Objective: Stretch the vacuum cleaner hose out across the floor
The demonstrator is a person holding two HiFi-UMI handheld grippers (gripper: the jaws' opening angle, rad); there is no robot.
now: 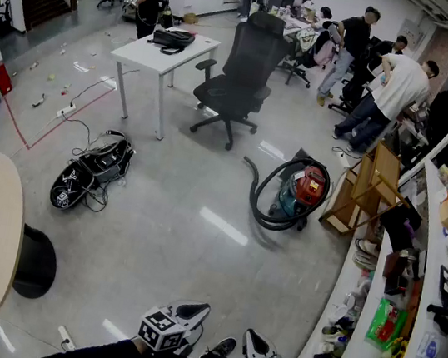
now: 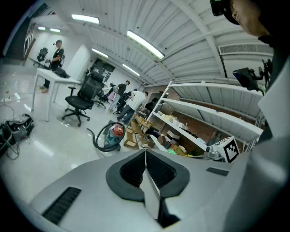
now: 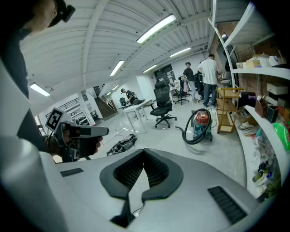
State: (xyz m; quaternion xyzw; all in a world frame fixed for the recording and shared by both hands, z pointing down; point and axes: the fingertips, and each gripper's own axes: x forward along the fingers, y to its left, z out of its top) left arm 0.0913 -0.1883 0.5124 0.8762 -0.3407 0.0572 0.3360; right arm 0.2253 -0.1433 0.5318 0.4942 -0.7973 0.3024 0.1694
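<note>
**A:** Where is the black flexible vacuum hose point(image 1: 256, 189)?

**B:** It is curled in a loop round the red-and-teal canister vacuum cleaner point(image 1: 305, 191). That stands on the glossy grey floor point(image 1: 188, 244) near the black swivel office chair point(image 1: 243, 72), to its right in the head view.

**A:** And the grippers?

**B:** The left gripper point(image 2: 145, 158) and right gripper point(image 3: 144, 159) both have their jaws pressed together on nothing, well apart from that chair.

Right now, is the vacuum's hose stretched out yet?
Not yet. Nothing looks done: the hose curls around the vacuum cleaner, far across the floor. The left gripper and right gripper are shut, holding nothing. Left: reach the hose, grab it, pull it straight.
</note>
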